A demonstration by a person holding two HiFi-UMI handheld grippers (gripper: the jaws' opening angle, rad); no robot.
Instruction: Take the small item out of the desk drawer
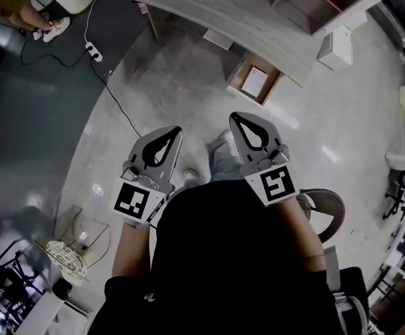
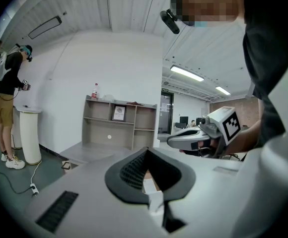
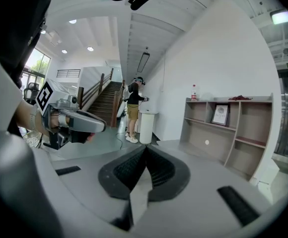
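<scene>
While the right gripper (image 1: 239,119) is closed, the drawer (image 1: 237,74) lies ahead.

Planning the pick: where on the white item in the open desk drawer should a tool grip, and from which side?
One edge of the white item, from above: it looks flat on the floor of the open drawer, walled around, so only the top is free. Finer shape unclear.
</scene>
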